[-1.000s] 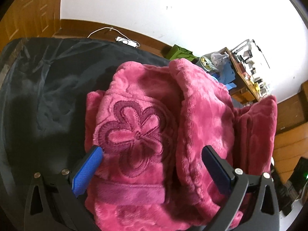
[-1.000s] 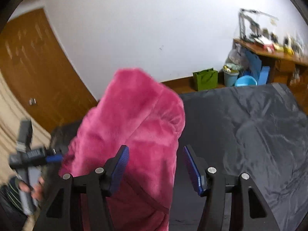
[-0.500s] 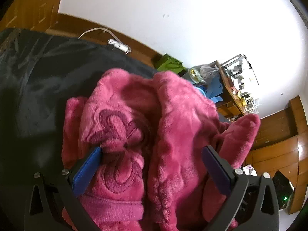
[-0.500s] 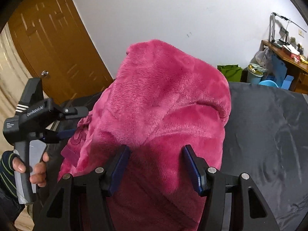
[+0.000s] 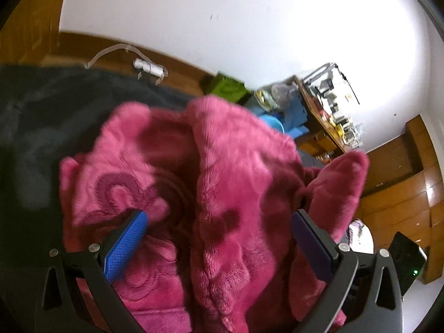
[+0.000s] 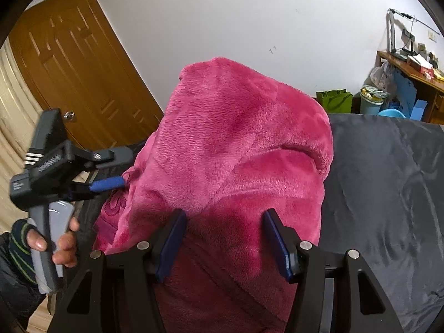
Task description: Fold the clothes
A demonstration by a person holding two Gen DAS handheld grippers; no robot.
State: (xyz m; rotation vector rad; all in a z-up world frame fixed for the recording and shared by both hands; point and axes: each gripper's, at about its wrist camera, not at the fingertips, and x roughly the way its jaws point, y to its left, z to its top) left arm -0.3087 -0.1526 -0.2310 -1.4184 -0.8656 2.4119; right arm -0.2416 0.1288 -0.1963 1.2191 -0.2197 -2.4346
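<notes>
left wrist: close, faces desk corner | right wrist: close, faces door | shared: pink garment

- You've got a plush pink fleece garment, fuzzy and matt, with a stitched flower.
- That dark grey sheet under it looks smooth, slightly shiny.
- Your brown wooden door is glossy.

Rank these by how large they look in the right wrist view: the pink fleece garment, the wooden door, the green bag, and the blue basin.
1. pink fleece garment, though it is nearest the camera
2. wooden door
3. green bag
4. blue basin, only partly visible behind the dark cover
</notes>
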